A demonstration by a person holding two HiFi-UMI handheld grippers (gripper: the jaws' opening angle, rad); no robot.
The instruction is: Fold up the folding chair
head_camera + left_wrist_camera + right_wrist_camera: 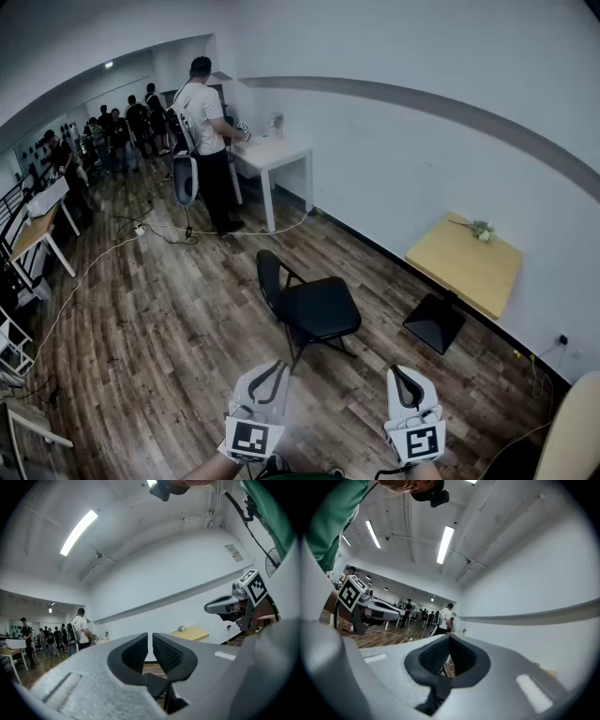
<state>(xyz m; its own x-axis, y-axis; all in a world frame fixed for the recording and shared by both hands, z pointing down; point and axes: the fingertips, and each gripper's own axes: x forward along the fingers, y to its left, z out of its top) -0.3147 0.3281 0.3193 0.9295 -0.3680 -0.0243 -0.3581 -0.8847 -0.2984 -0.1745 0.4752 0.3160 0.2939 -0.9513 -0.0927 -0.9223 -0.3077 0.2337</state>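
A black folding chair (311, 305) stands unfolded on the wooden floor, its backrest to the left and its seat flat. My left gripper (274, 367) is held level just short of the chair's front legs, shut and empty. My right gripper (402, 373) is level to the right of the chair, also shut with nothing in it. In the left gripper view the jaws (151, 643) are pressed together, with the right gripper (234, 605) off to the side. The right gripper view shows its jaws (449, 643) closed, and the left gripper (370, 607) at the left.
A small yellow-topped table (466, 264) on a black base stands against the white wall at the right. A person (208, 122) stands at a white desk (274, 155) at the back. Several people are farther off. A cable (94, 267) trails across the floor at the left.
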